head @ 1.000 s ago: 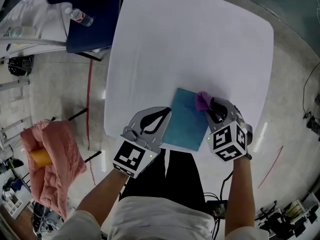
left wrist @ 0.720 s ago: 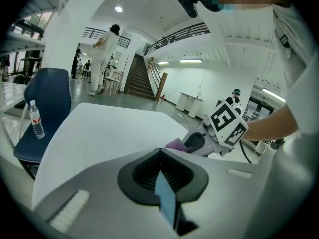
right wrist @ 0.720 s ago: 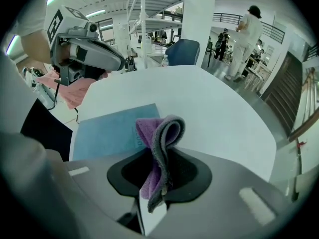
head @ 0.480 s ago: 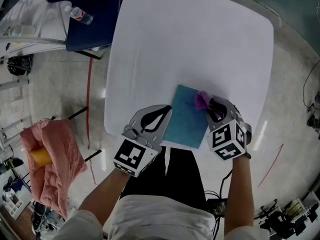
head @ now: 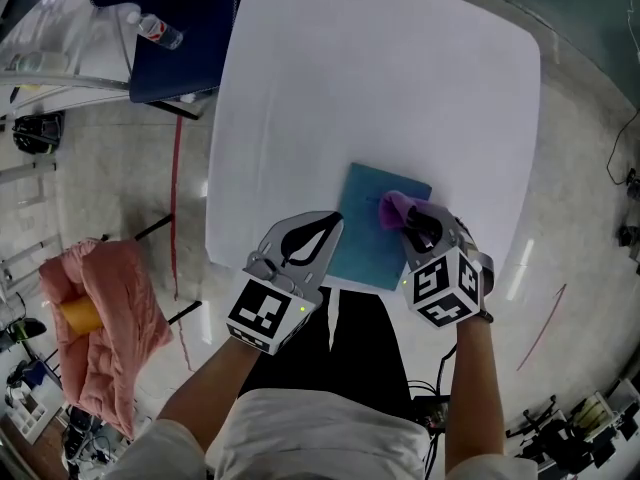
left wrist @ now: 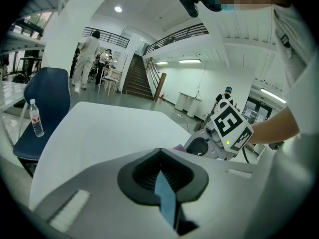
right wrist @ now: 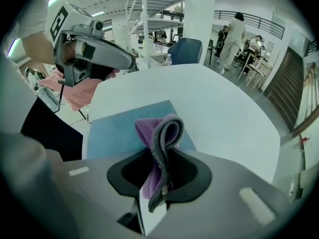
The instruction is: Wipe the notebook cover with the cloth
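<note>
A blue notebook (head: 375, 226) lies flat at the near edge of the white table (head: 380, 88). My left gripper (head: 325, 236) is shut on the notebook's left edge; a blue sliver of the notebook (left wrist: 165, 198) shows between its jaws in the left gripper view. My right gripper (head: 408, 223) is shut on a folded purple cloth (head: 393, 207), which rests on the cover's upper right part. In the right gripper view the cloth (right wrist: 160, 148) sticks up out of the jaws over the blue notebook (right wrist: 117, 128).
A dark blue chair (head: 170, 38) with a water bottle (head: 158, 32) on it stands at the table's far left. A pink cloth heap (head: 105, 318) with a yellow roll sits on the floor to the left. Several people (right wrist: 233, 34) stand far off.
My right gripper has slid the purple cloth leftward and a little nearer across the cover. The left gripper has stayed in place on the notebook's edge.
</note>
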`<act>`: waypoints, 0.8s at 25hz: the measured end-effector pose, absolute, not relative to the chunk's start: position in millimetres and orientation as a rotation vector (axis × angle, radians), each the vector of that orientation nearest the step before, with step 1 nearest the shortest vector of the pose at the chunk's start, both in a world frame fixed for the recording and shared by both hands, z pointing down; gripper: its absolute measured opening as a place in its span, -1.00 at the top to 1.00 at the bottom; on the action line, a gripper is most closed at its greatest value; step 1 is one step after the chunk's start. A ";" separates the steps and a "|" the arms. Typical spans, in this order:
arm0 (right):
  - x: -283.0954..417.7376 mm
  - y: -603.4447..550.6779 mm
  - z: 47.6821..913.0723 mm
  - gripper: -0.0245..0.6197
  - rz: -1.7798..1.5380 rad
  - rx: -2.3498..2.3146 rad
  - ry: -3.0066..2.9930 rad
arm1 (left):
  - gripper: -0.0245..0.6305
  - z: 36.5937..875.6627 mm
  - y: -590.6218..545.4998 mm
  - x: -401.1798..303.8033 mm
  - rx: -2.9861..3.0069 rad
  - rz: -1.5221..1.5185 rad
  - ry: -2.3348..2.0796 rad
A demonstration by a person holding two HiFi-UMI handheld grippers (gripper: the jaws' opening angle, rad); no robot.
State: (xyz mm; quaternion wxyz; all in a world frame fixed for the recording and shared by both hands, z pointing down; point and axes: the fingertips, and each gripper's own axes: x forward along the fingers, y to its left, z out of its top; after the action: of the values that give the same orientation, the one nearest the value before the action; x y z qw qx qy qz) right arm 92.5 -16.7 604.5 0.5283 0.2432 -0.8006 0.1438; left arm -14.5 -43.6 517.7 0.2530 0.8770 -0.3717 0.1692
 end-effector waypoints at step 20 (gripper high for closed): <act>78.1 43.6 606.0 0.59 0.409 0.514 -1.920 | 0.92 521.9 -12.5 -14.5 2.385 0.502 -0.974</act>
State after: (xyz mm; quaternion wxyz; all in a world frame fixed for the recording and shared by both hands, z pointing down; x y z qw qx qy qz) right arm 78.1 43.6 606.0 0.5278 0.2150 -0.8037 0.1713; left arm -14.5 -12.5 521.9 0.2555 0.8786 -0.3586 0.1850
